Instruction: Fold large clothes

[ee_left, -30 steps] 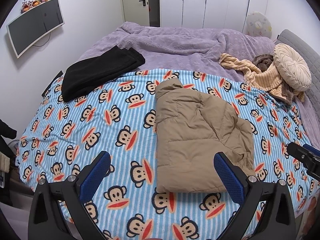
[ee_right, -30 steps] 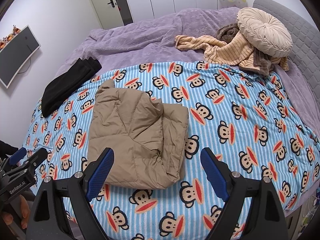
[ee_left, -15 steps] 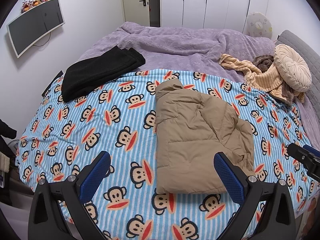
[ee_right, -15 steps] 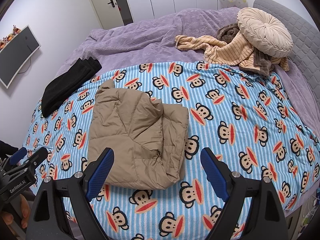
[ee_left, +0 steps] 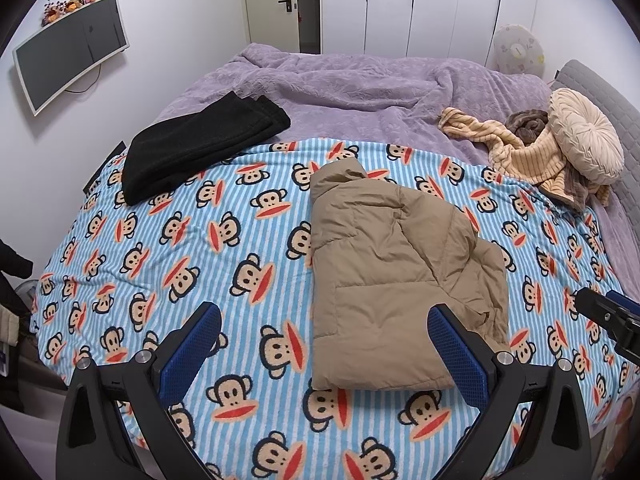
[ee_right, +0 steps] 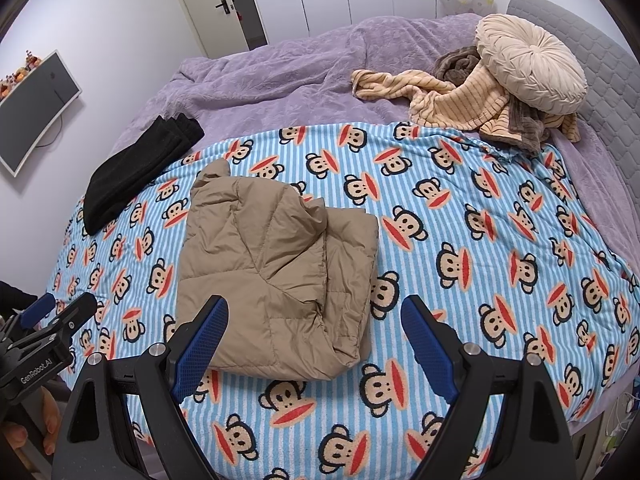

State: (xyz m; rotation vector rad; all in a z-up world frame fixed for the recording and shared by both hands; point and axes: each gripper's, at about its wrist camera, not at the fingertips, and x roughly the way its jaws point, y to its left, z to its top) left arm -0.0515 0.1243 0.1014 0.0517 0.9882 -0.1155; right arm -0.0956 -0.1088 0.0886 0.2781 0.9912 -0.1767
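Both sets of fingers, left gripper [ee_left: 324, 346] and right gripper [ee_right: 314, 336], stand spread wide over nothing. Just past them the tan puffer jacket [ee_left: 396, 276] lies folded on the monkey-print blanket [ee_left: 192, 248]. Beyond it lie black folded trousers [ee_left: 200, 144] and a round cream cushion [ee_right: 532, 68].

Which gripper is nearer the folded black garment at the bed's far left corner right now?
Left. The left gripper hovers open above the monkey-print blanket, on the side of the folded tan puffer jacket where the folded black garment lies. The right gripper hovers open beyond the jacket's other side.
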